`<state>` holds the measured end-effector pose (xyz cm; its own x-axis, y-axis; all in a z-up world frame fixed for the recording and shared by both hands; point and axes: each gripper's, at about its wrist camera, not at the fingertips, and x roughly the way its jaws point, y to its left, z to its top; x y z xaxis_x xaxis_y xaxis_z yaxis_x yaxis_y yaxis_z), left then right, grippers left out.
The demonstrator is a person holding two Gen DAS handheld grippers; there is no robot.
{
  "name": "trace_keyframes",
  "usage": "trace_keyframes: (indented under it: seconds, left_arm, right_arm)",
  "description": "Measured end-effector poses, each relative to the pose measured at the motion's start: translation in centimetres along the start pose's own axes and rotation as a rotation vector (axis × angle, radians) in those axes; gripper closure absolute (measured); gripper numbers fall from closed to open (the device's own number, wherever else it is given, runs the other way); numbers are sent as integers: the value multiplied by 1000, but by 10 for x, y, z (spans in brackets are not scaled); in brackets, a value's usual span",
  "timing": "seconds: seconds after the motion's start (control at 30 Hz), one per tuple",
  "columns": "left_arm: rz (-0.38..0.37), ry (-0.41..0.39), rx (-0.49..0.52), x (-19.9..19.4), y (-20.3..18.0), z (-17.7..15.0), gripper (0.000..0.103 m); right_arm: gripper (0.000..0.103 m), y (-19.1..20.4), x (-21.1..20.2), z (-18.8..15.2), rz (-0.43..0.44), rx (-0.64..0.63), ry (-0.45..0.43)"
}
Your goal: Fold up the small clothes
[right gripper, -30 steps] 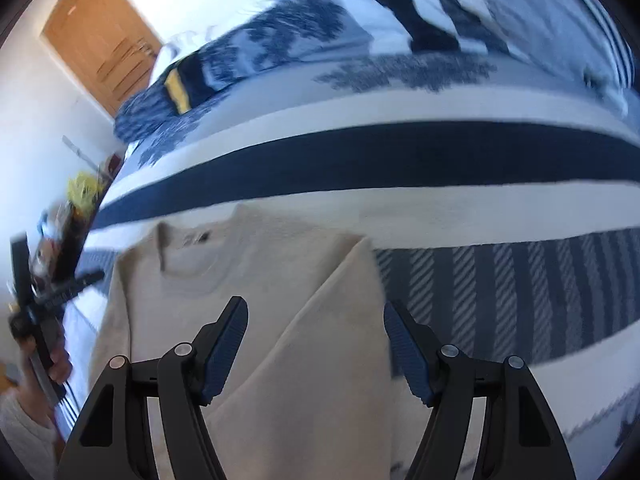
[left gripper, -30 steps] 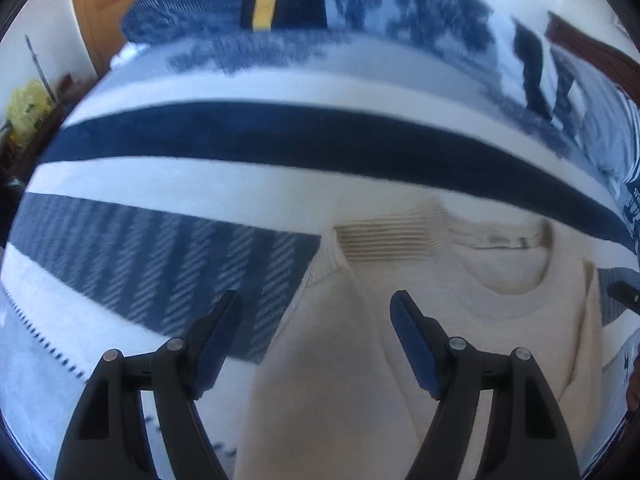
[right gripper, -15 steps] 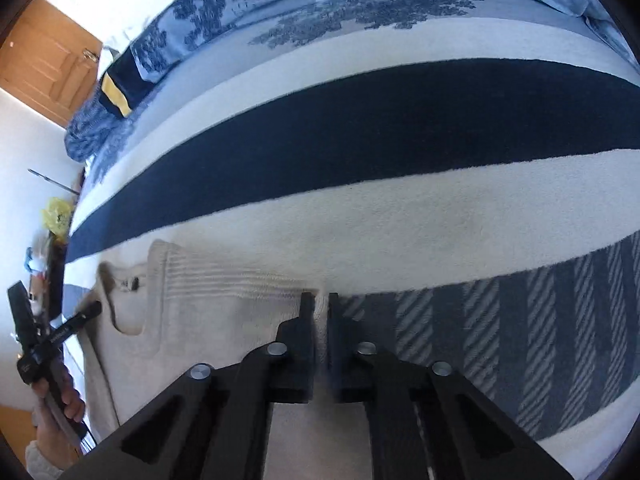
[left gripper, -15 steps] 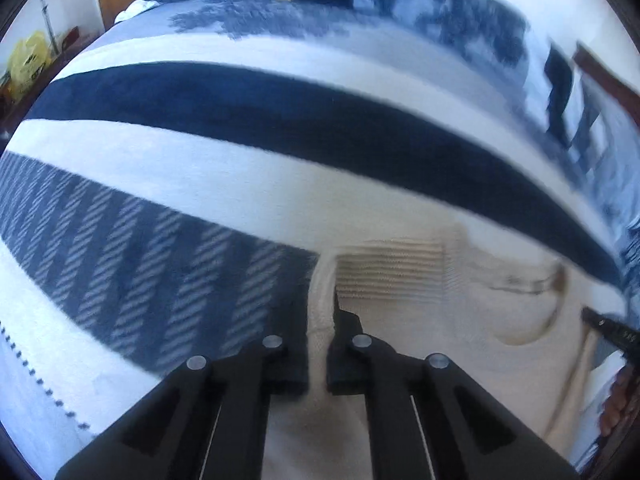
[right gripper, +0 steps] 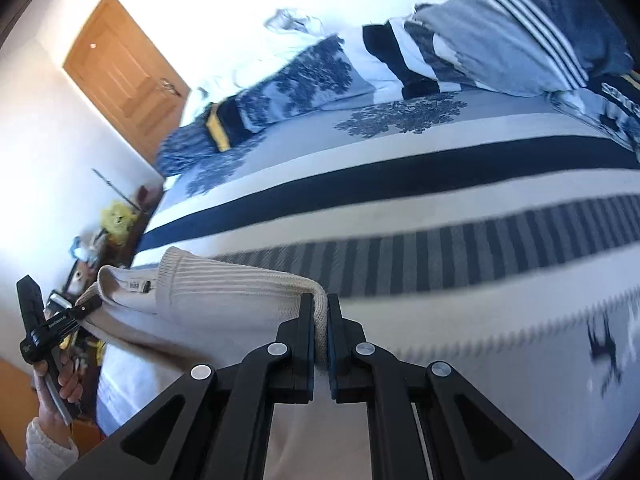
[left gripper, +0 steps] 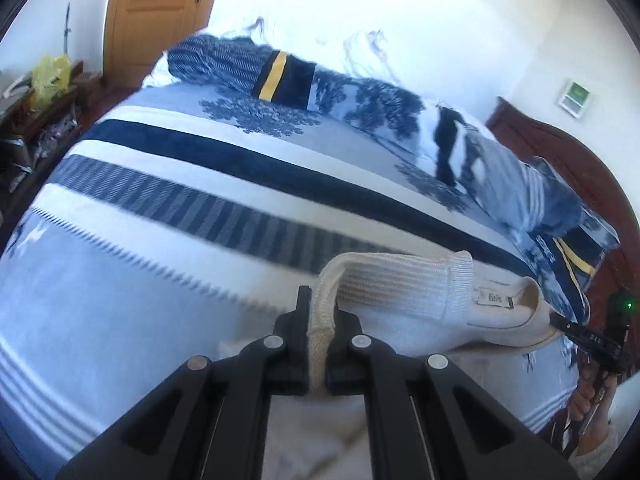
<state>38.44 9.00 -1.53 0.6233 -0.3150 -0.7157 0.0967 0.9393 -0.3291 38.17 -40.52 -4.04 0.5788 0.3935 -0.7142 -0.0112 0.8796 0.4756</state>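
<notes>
A small cream knit sweater hangs lifted above the striped bedspread, stretched between both grippers. My left gripper is shut on its left shoulder edge, the ribbed fabric pinched between the black fingers. At the other shoulder, my right gripper is shut on the sweater. The neck label faces up in both views. The right gripper also shows at the far right of the left wrist view, and the left gripper at the left of the right wrist view. The sweater's lower part is hidden below the fingers.
A rolled blue patterned quilt and pillows lie along the far side of the bed. A wooden door stands behind, a cluttered dark side table to the left, a dark wooden headboard at the right.
Both grippers went from open above the flat sweater to shut on its shoulders, then rose and pulled back, lifting the sweater's top off the bedspread.
</notes>
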Motion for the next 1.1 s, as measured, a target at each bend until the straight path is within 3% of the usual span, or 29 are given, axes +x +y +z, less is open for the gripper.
trace_keyframes:
  seconds: [0.1,0.23,0.3,0.43,0.47,0.53,0.6,0.67,0.77,0.83,0.93,1.03,1.1]
  left_arm:
    - [23,1,3,-30,11,-59,98]
    - [53,62,-5,-34,33,-149,98]
    - [52,111,-26,-22,46,-195,98]
    - [93,177,-112,-10,63,-241,94]
    - [98,176,-124,-15,65,-244,94]
    - [84,158,-136,-28,65,-245,76]
    - [79,141,-134,-44,65,-247,62]
    - [51,130,-175,-58,68,-251,60]
    - [-18,156,-242,-69,66,-259,56]
    - [-56,175,-297,-68,63,-258,46]
    - [-146,199,-395,-58,58,-249,44]
    - [-210,200,-494,-44,59,-236,39]
    - [-175,228,-547,-26,65,-224,37]
  right_arm:
    - [98,6,-38,-55,15,-17,-11]
    - [98,-5,-55,-140,1,18,-2]
    - [98,-20,-48,-187,-33,67,39]
    - [97,-56,-18,-253,-44,215,112]
    - [95,-62,-14,-263,-45,233,125]
    - [92,-66,-15,-267,-50,266,144]
    - [73,-65,-29,-267,-32,289,115]
    - [46,-58,-46,-269,-41,275,84]
    - [43,-53,-63,-287,40,310,79]
    - [43,-52,-66,-299,78,351,91]
    - [43,-47,-56,-306,160,408,142]
    - [31,-47,-41,-298,187,495,150]
    - [29,-52,-29,-289,210,579,152]
